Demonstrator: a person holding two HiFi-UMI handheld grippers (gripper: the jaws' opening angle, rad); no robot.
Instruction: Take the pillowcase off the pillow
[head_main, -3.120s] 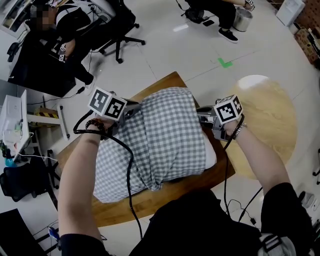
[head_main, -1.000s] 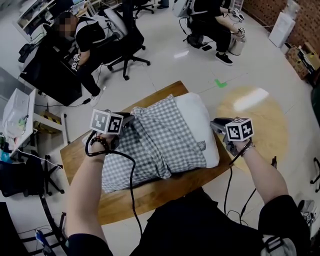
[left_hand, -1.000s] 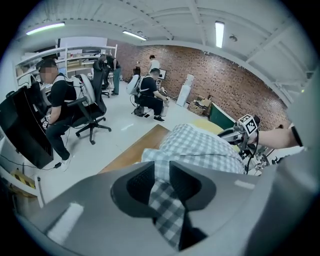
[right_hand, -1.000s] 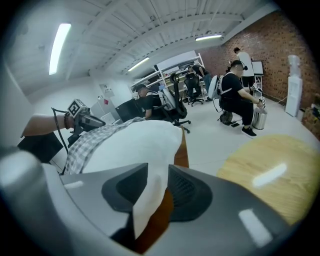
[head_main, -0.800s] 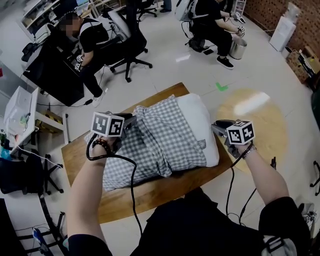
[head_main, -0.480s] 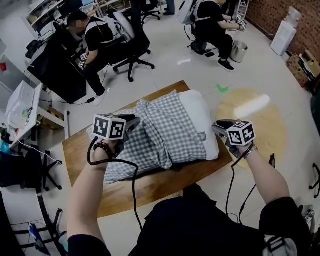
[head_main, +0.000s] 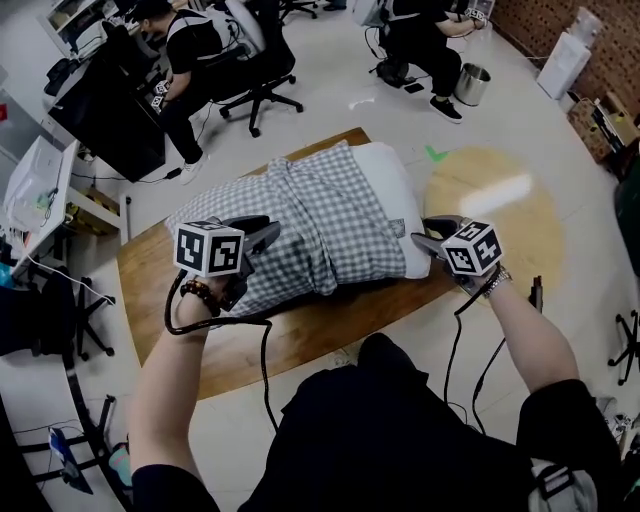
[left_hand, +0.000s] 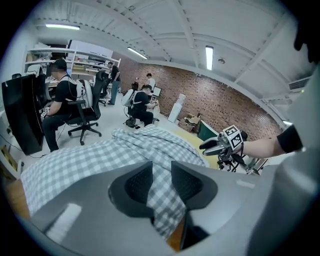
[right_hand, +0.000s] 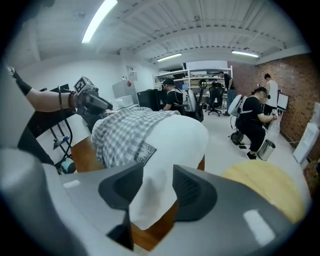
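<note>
**Two-handed stripping, mid-pull.** The pillow (head_main: 392, 190) lies along the table (head_main: 150, 280). Its white far-right end is bare, and the checked pillowcase (head_main: 300, 215) is bunched over the rest towards the left.

The two grippers work opposite ends so that one can anchor while the other draws.

- **Right gripper** (right_hand: 157, 187): it sits at the pillow's near right corner and takes only white cloth. This is probably to keep the pillow from sliding along with the case.
- **Left gripper** (left_hand: 161, 181): it sits at the near left edge and takes only checked cloth, on the side towards which the case has to travel.

**Jaws, left.** The gap is narrow. A fold of pillowcase fills it from pad to pad and hangs out below, in front of the table edge. The rest of the case spreads away beyond the tips.

**Jaws, right.** The gap is also narrow. A pinched flap of the pillow's corner runs between the pads and drops beneath them. The pillow's body rises just past the tips, and the case's hem begins farther along it.

Both pairs of jaws have just been opening with the cloth between them, so each grip is likely easing, perhaps before a fresh bite. The case covers most of the pillow, so the task looks under half done.
</note>
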